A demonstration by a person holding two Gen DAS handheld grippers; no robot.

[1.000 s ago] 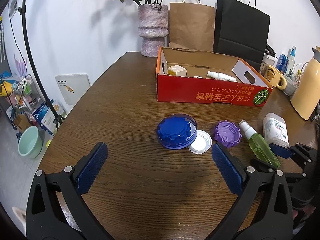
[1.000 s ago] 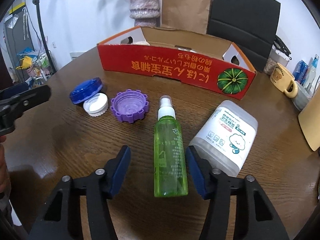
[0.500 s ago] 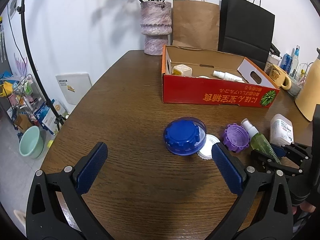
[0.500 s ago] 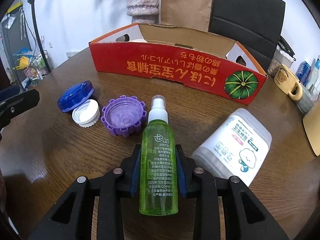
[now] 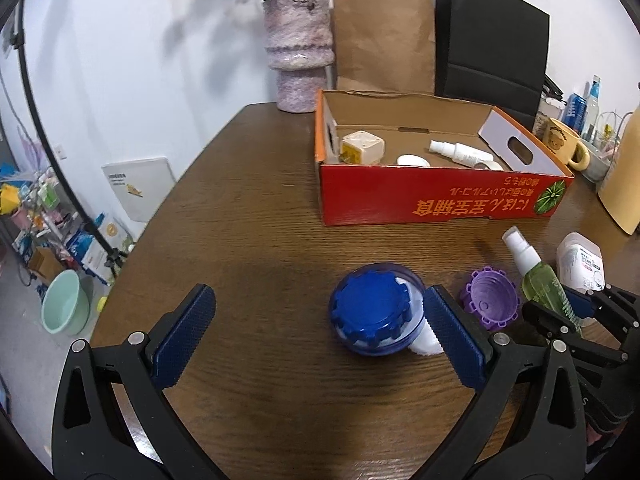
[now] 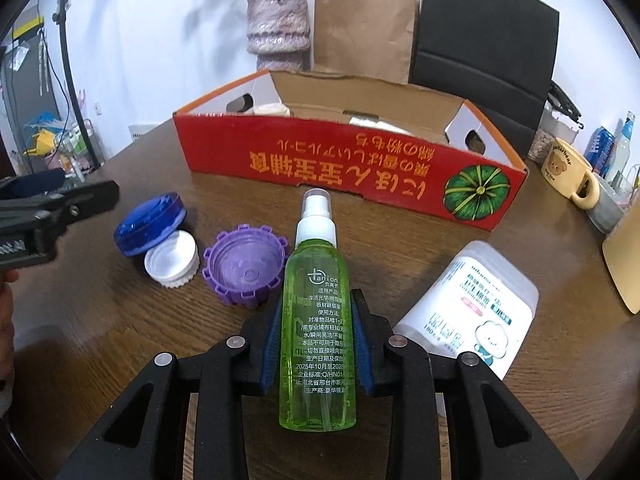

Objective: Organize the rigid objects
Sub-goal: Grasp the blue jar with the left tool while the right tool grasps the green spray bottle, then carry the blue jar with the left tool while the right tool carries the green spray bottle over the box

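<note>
Hand-held gripper (image 6: 316, 344) tight around green bottle (image 6: 318, 320)

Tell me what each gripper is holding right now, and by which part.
Right gripper: green spray bottle, clamped across its body's lower half. Left gripper: open, holding nothing.

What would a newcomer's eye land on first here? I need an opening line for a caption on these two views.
Probably the green spray bottle, lying on the wooden table with the right gripper shut on it. Behind it stands the red cardboard box with a pumpkin picture, holding a few small items. To the left, the open left gripper hovers by the blue lid, next to a purple cap.
</note>
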